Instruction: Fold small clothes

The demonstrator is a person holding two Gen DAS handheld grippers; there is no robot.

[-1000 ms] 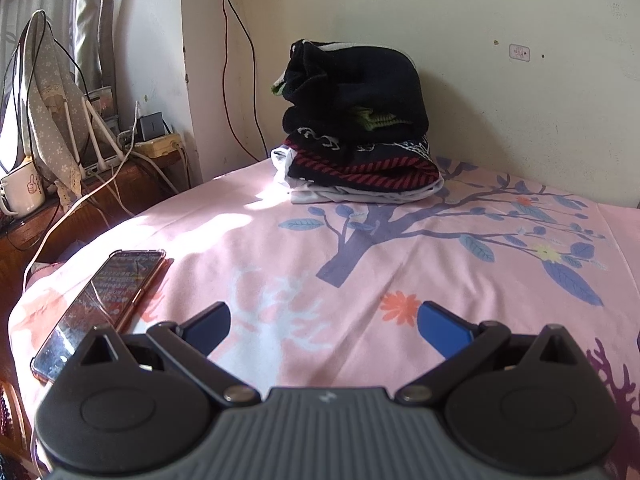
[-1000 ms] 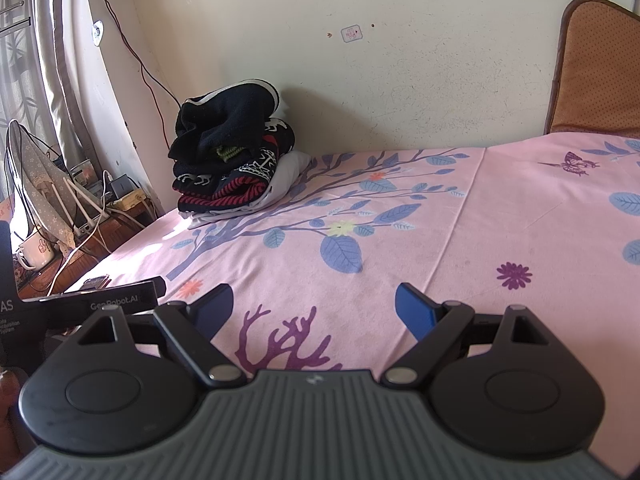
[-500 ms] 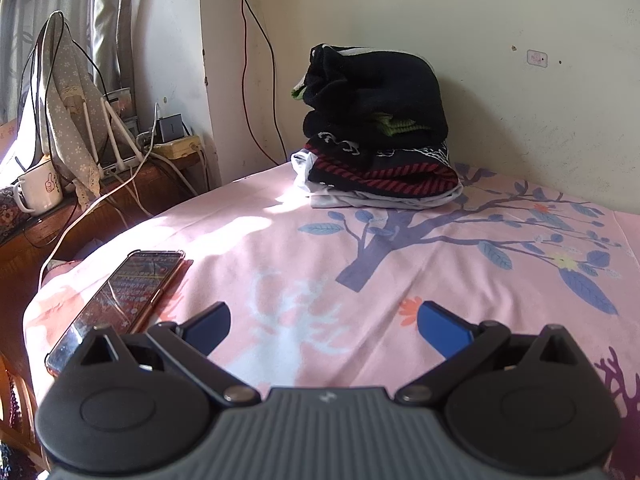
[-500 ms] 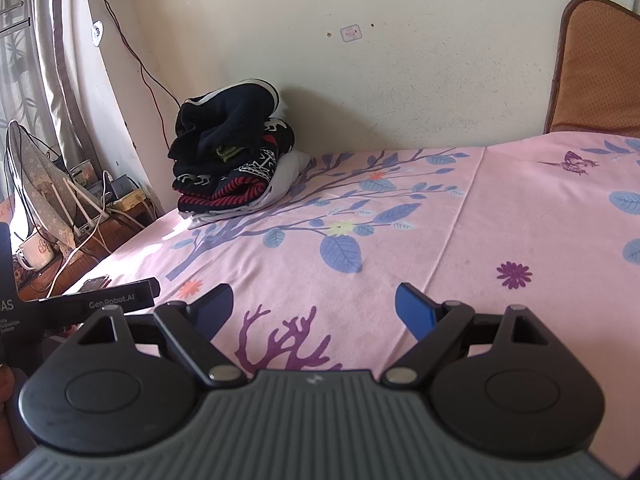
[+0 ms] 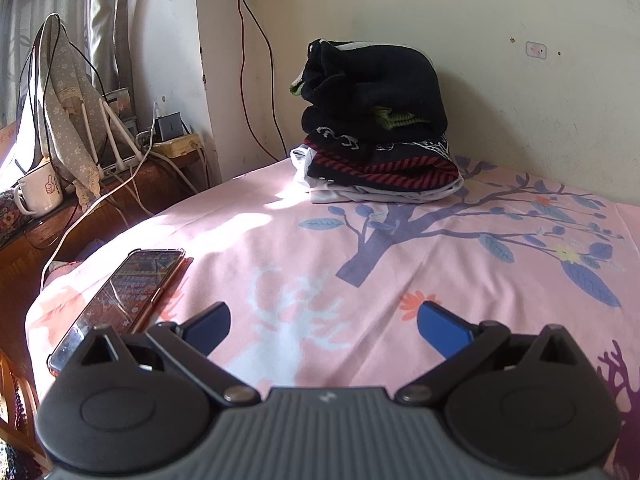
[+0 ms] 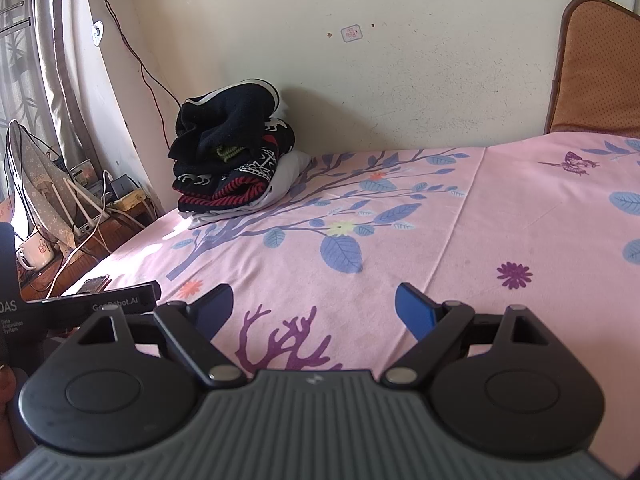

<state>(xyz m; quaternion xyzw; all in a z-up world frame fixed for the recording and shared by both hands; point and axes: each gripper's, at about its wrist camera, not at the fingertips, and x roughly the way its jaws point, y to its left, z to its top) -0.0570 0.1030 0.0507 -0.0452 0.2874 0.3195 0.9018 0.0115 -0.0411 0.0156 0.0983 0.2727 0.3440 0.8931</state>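
The left gripper (image 5: 323, 322) is level and low, its jaws spread wide apart with nothing between them; the blue fingertips (image 5: 438, 322) point toward the far side of the scene. The right gripper (image 6: 313, 307) is in the same pose, jaws equally wide and empty, its blue pads (image 6: 414, 309) aimed far and slightly left. In the right wrist view the black body of the left gripper (image 6: 96, 305) shows at the left edge, just beside the right gripper's near-left linkage, so the two tools sit side by side. A bit of the person's hand (image 6: 6, 386) shows at the lower left edge there, mostly hidden.
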